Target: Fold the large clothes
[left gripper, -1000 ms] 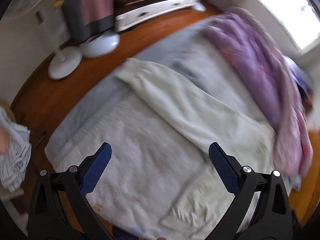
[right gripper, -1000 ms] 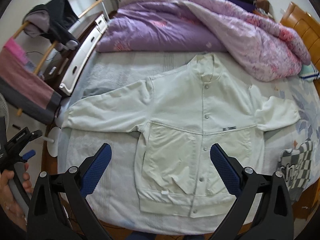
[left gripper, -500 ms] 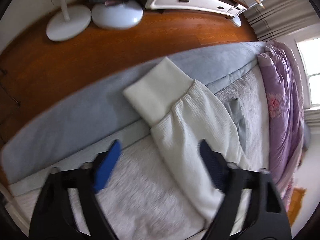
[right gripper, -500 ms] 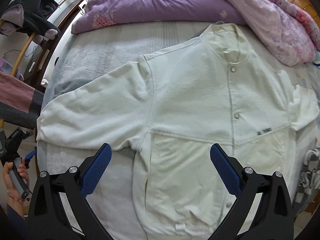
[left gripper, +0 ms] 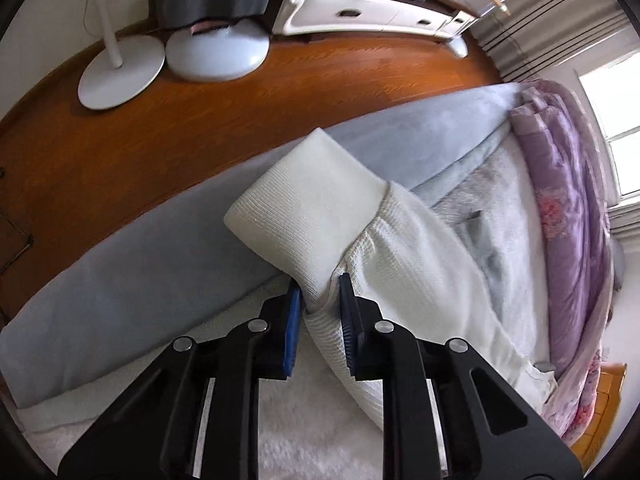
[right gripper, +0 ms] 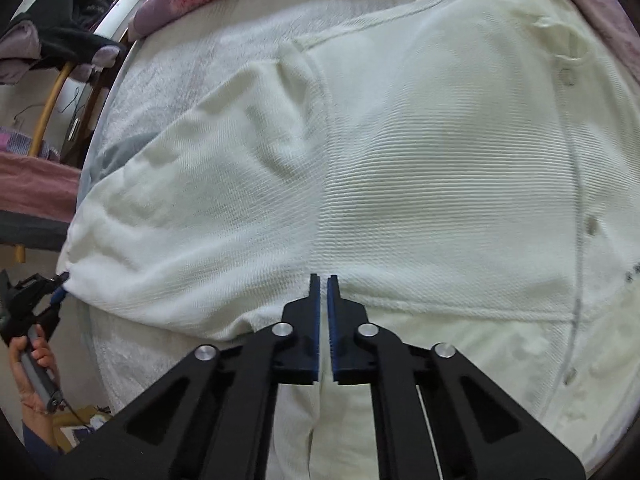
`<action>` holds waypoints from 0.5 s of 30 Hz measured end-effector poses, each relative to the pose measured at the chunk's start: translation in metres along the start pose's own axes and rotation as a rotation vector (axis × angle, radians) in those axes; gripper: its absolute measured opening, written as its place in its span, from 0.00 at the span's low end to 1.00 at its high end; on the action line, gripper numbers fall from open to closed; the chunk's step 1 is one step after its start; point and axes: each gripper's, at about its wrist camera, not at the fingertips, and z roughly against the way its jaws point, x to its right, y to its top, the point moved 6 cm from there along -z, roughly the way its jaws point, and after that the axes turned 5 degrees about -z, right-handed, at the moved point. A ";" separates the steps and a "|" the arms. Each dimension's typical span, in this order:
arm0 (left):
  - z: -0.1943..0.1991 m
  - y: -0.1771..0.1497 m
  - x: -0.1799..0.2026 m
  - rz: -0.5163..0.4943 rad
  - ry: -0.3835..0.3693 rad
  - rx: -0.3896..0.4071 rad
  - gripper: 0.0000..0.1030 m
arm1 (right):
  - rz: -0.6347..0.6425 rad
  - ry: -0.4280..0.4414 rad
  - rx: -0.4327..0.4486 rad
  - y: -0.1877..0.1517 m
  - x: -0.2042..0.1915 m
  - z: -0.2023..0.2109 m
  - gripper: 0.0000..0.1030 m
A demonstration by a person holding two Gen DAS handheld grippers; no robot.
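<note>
Left gripper [left gripper: 320,296]: jaws are closing, the blue pads [left gripper: 294,320] pinching a bunch of sleeve fabric just behind the ribbed cuff [left gripper: 308,208]. Cuff is lying past the fingertips, hanging over the grey sheet [left gripper: 140,280] at the bed's edge. Beyond it: wooden floor [left gripper: 320,80], 2 round white stand bases [left gripper: 120,68].

Right gripper [right gripper: 323,280]: pads are standing nearly together, tips sitting at the seam under the arm; I cannot tell whether any fabric is caught between them. The cream jacket [right gripper: 440,160] is lying flat, front up, on the white blanket [right gripper: 192,64], sleeve stretching left to the other gripper, held in a hand [right gripper: 34,364]. Purple quilt [right gripper: 180,0] is lying farther back.
</note>
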 end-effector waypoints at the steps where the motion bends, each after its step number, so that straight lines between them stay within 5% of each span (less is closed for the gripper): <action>1: 0.006 0.000 0.004 -0.009 -0.001 0.010 0.17 | 0.006 0.003 -0.026 -0.001 -0.001 -0.009 0.00; 7: 0.049 -0.005 0.042 -0.096 0.003 0.096 0.15 | -0.034 0.014 -0.139 -0.001 0.015 -0.041 0.00; 12: 0.112 -0.024 0.111 -0.209 -0.020 0.240 0.14 | -0.010 0.070 -0.191 0.002 0.020 -0.033 0.00; 15: 0.141 -0.051 0.176 -0.303 -0.069 0.300 0.13 | 0.045 0.160 -0.151 0.007 0.027 0.001 0.01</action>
